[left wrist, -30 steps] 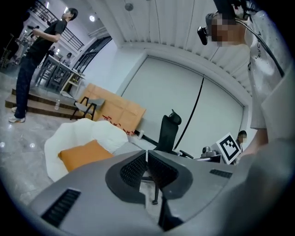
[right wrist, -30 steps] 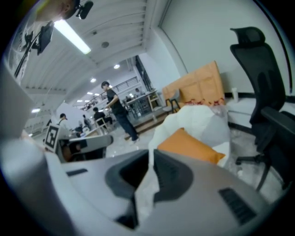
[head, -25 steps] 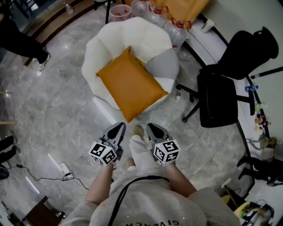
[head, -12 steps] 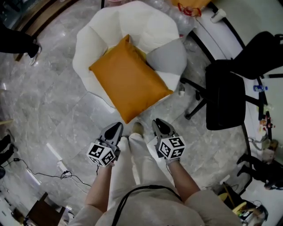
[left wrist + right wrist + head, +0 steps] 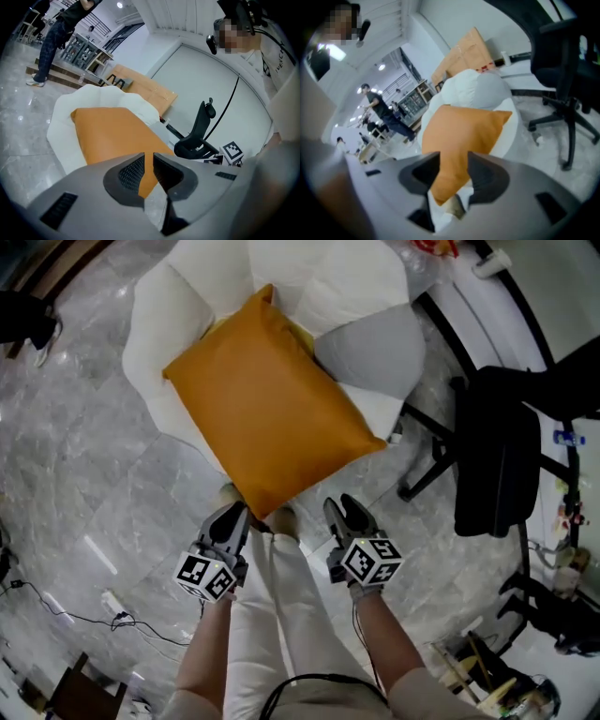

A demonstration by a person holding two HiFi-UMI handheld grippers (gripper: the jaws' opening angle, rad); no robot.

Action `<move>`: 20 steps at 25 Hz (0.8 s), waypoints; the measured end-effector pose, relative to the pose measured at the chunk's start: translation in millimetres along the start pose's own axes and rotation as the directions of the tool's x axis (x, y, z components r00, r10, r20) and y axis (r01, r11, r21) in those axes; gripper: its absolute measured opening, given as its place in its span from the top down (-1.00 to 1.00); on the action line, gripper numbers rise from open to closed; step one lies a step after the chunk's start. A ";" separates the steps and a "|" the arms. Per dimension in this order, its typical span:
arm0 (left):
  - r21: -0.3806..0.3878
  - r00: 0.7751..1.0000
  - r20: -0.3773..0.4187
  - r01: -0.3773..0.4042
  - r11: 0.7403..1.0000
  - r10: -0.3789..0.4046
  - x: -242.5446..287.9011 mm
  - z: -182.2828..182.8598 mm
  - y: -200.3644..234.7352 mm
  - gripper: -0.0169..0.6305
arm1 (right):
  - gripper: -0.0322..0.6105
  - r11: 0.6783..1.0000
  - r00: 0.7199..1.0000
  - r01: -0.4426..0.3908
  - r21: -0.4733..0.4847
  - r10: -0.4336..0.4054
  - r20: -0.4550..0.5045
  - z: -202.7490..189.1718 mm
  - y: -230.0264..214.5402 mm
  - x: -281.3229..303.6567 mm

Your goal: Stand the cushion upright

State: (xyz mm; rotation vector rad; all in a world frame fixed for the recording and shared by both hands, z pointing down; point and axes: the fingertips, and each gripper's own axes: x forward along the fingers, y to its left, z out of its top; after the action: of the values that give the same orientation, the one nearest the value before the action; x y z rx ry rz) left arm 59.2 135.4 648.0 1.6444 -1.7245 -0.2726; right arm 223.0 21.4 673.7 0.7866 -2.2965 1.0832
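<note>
An orange cushion (image 5: 267, 409) lies flat, slightly tilted, on the seat of a white round armchair (image 5: 159, 343). Its near corner hangs over the chair's front edge. My left gripper (image 5: 234, 517) is just left of that corner. Its jaws have just been opening and stand a narrow slit apart with nothing between them. My right gripper (image 5: 340, 509) is to the right of the corner. Its jaws have just been opening too and stand wide, empty. Beyond each gap the cushion (image 5: 112, 131) (image 5: 464, 136) shows, apart from the jaws.
A black office chair (image 5: 497, 465) stands close on the right, its wheeled base (image 5: 422, 442) next to the armchair. A grey cushion (image 5: 375, 352) sits on the armchair's right side. My legs (image 5: 281, 606) are between the grippers. Cables (image 5: 56, 610) lie on the marble floor at left.
Both grippers have come down and forward, from well short of the armchair to either side of the cushion's near corner. The cushion has not moved.
</note>
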 end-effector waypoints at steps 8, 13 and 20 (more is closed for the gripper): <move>0.006 1.000 0.000 -0.013 1.000 0.013 26.8 -35.0 40.0 0.68 | 0.15 0.982 1.000 0.003 0.191 -0.008 0.025 -16.3 -43.2 53.2; 0.016 1.000 0.011 -0.024 1.000 0.024 34.1 -43.1 55.0 0.68 | 0.13 0.979 1.000 -0.001 0.205 0.002 -0.007 -27.5 -57.1 80.2; -0.003 0.997 0.003 -0.073 0.997 0.073 17.3 -61.8 77.8 0.68 | 0.13 0.942 0.997 -0.059 0.329 0.038 0.068 -29.9 -54.5 91.7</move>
State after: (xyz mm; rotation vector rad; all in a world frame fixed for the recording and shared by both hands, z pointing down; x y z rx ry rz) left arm 38.4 151.8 745.3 1.5753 -1.7814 -0.2427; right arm 198.7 -9.9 777.1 0.9024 -2.2212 1.5143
